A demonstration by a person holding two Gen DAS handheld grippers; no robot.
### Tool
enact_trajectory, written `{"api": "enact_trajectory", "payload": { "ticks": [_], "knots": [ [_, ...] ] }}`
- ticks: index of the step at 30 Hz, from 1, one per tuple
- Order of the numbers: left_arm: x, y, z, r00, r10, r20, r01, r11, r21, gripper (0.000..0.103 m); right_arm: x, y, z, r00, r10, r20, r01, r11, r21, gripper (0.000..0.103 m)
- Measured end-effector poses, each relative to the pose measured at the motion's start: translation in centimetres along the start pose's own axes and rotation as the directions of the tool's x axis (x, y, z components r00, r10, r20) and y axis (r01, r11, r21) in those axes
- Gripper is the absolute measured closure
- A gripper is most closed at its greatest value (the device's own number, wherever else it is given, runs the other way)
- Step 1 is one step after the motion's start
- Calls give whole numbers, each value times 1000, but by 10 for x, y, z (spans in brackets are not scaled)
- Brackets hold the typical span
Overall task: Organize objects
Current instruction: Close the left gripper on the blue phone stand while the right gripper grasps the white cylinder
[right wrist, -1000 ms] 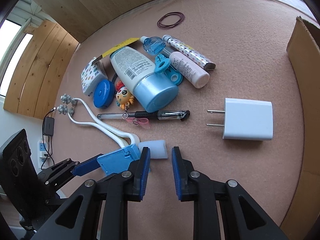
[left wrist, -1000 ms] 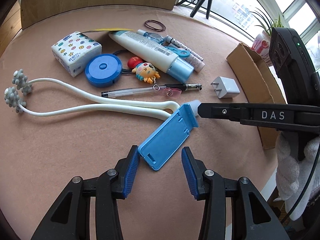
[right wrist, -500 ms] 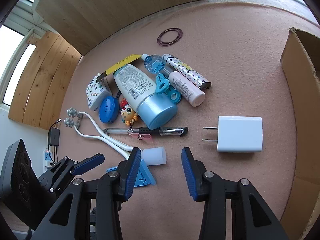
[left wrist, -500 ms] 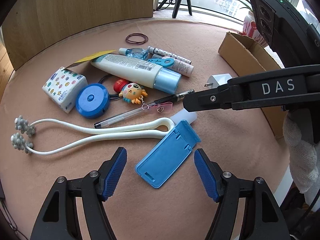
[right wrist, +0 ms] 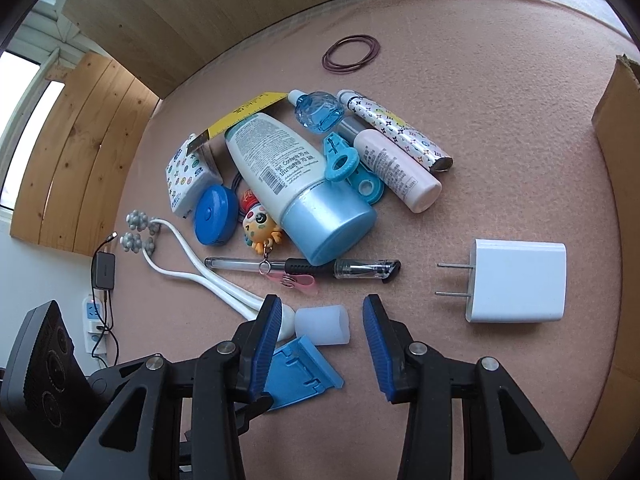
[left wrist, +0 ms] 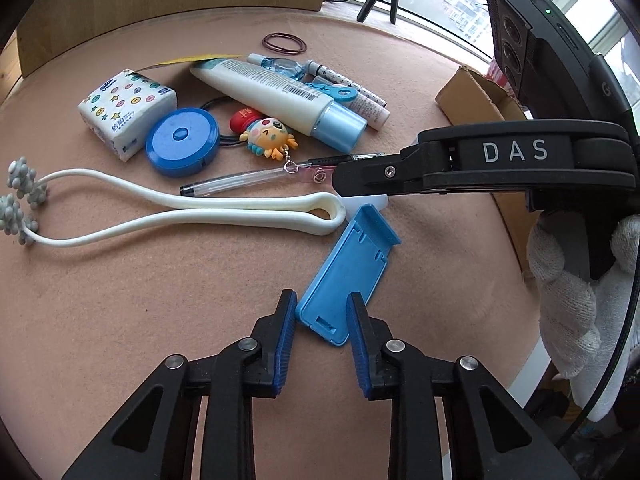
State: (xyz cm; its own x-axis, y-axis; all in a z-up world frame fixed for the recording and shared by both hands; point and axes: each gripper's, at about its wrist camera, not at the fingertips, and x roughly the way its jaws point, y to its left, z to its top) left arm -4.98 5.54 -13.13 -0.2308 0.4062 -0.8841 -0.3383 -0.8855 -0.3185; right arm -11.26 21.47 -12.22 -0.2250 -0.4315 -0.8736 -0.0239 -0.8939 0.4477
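Here the left gripper [left wrist: 321, 322] has just been closing, and its two blue pads sit on either side of the near end of the blue phone stand [left wrist: 347, 276]. The right pad looks like it touches the stand's edge and the left pad is just beside it, but I cannot tell if they really squeeze it. The stand lies flat on the pink table cover [left wrist: 120, 300], tilted, with its far end close to the loop of the white massager [left wrist: 192, 208].

The right gripper [right wrist: 320, 330] has its pads apart. A small white cap [right wrist: 322, 325] lies on the cover between them, closer to the left pad, and neither pad touches it. The far end of the blue stand shows just under the left pad. A hand in a white glove [left wrist: 568, 300] holds this gripper.

Farther away lies a heap of little things: a cream tube with a blue cap [right wrist: 296, 188], a round blue tape measure [right wrist: 216, 220], a toy keychain [right wrist: 262, 228], a pen [right wrist: 304, 267] and a tissue pack [right wrist: 188, 174]. A white plug [right wrist: 516, 282] lies alone on the right, near the cardboard box [right wrist: 618, 160]
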Motion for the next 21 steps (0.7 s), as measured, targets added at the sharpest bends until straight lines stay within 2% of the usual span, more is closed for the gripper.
{"api": "enact_trajectory", "payload": {
  "ticks": [11, 13, 15, 17, 18, 21],
  "knots": [
    [-10, 7, -11, 999, -50, 10, 51, 997, -53, 89, 7, 20, -4, 996, -90, 2, 90, 992, -90, 64],
    [-13, 6, -11, 998, -55, 15, 56, 997, -54, 90, 6, 19, -5, 997, -79, -3, 78, 993, -89, 76],
    [-15, 7, -12, 998, -67, 13, 68, 996, -60, 92, 5, 18, -6, 998, -65, -4, 65, 995, -78, 78],
    [-17, 9, -13, 996, -86, 12, 87, 994, -69, 93, 3, 17, -7, 997, -73, 9, 74, 995, -72, 84],
    [-18, 9, -14, 996, -88, 10, 88, 994, -69, 93, 2, 16, -7, 996, -84, 9, 84, 994, -66, 96],
    [-20, 11, -17, 997, -80, 7, 80, 995, -63, 93, 0, 7, -9, 998, -63, 4, 63, 997, -39, 97]
  ]
}}
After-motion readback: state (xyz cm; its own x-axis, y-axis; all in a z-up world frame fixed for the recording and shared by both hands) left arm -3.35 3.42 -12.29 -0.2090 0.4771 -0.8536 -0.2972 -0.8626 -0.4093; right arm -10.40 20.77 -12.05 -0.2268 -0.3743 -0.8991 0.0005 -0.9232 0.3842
